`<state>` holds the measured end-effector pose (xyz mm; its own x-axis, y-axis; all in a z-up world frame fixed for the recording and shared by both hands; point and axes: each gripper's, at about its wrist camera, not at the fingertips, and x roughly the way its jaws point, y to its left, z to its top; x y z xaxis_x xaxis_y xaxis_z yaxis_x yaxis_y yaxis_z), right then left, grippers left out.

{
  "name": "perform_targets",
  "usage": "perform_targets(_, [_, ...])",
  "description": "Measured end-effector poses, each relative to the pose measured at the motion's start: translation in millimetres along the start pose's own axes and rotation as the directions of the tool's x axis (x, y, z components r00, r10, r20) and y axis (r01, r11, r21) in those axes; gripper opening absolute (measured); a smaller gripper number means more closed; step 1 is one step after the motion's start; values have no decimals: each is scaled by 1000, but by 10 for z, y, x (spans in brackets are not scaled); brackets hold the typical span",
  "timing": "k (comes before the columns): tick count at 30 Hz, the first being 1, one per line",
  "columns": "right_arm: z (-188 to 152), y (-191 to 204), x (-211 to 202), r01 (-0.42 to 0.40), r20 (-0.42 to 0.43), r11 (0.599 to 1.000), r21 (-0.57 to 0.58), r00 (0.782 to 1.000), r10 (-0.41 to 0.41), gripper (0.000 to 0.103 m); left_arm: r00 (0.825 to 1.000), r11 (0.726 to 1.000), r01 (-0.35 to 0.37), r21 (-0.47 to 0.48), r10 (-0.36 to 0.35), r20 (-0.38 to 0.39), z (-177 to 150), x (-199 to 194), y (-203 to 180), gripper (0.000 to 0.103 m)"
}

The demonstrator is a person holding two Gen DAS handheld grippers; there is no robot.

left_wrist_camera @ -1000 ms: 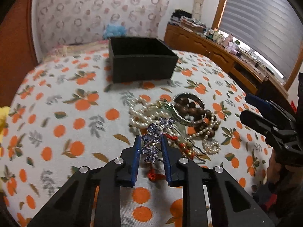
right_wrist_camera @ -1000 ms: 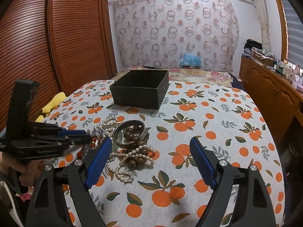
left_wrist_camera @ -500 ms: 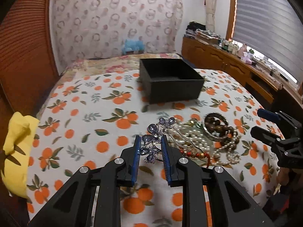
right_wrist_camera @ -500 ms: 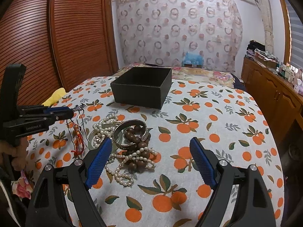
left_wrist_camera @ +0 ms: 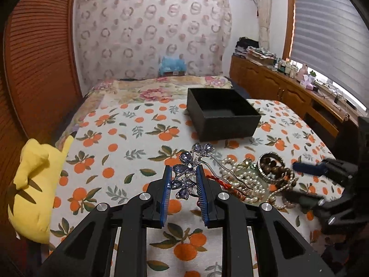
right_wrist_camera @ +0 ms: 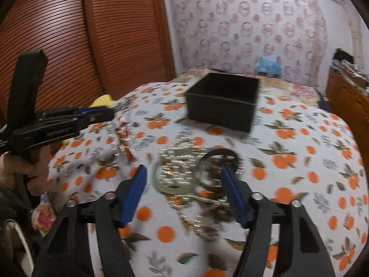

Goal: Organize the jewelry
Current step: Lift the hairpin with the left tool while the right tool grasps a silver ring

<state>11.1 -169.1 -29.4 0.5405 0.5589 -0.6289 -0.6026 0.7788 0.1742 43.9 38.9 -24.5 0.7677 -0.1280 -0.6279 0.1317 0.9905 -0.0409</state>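
Left wrist view shows the bed [left_wrist_camera: 129, 138] with its orange-print cover, and toward the far side the open black box [left_wrist_camera: 222, 115], which looks empty as far as I can see in. The tangled jewelry pile [left_wrist_camera: 258, 180] (pearls, wooden beads, a bangle) lies on the cover between the box and the cameras. So we're mid-transfer, I'd say: the left hand-held gripper [left_wrist_camera: 183, 188] is pinching a blue crystal flower hairpin [left_wrist_camera: 189, 168] between its pads, lifted clear of the pile. The right hand-held gripper [right_wrist_camera: 184, 184] is closing over the pile, though the blur means I can't tell whether it's touching anything yet. Next up is probably carrying the hairpin over the box's near wall and letting go only once it's inside.
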Motion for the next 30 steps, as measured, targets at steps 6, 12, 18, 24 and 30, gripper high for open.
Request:
perform_targets(6, [-8,186,100,-54,-32,997,-61,998,53,57,999,999,14,33,-15,29,92,-93,-123,20])
perform_targets(12, [-45,174,110,-53,-52,996,-68,997,50,54,998,999,4,40,-6,60,172,-178,-148,20])
perform_targets(18, [3,-97,121,42,-47,997,-58,998,-45,53,998,999,-4,33,2,65,190,-199,-102,20])
perform_targets(24, [90,-403,185,107,-54,994,-25,993,-108,48,999,1000,-2,25,1,53,154,-162,-75,20])
perform_targets(30, [193,-700,305,147,-88,989,22,986,-145,24,999,1000,3,27,-4,40,117,-119,-82,20])
